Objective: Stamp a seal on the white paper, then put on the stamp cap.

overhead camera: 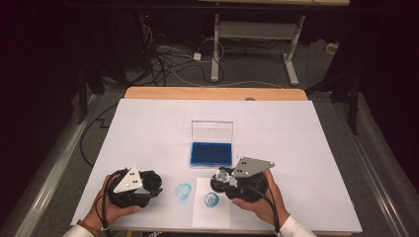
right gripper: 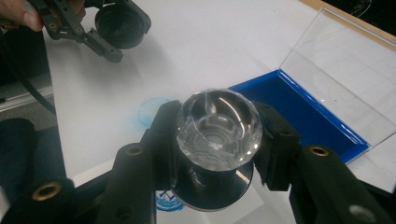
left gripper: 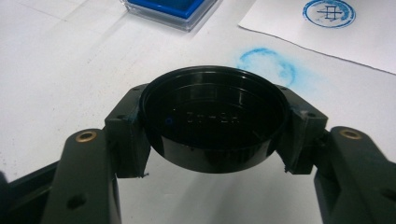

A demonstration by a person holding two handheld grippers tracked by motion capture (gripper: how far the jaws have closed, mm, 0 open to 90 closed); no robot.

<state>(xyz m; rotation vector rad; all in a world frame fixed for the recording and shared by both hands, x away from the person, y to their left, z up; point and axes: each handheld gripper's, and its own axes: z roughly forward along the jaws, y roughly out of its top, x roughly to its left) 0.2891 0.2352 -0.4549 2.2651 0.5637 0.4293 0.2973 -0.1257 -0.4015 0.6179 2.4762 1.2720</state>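
The ink pad case (overhead camera: 211, 153) is set mid-table (overhead camera: 296, 138), lid stood up behind it. Just before it, by the near edge, a paper sheet (overhead camera: 211, 211) is laid, stamped print (overhead camera: 212, 200) on it. A smudge (overhead camera: 183, 190) is found left of the sheet.

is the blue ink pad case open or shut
Open: the ink pad case has its clear lid standing up behind the exposed blue pad.
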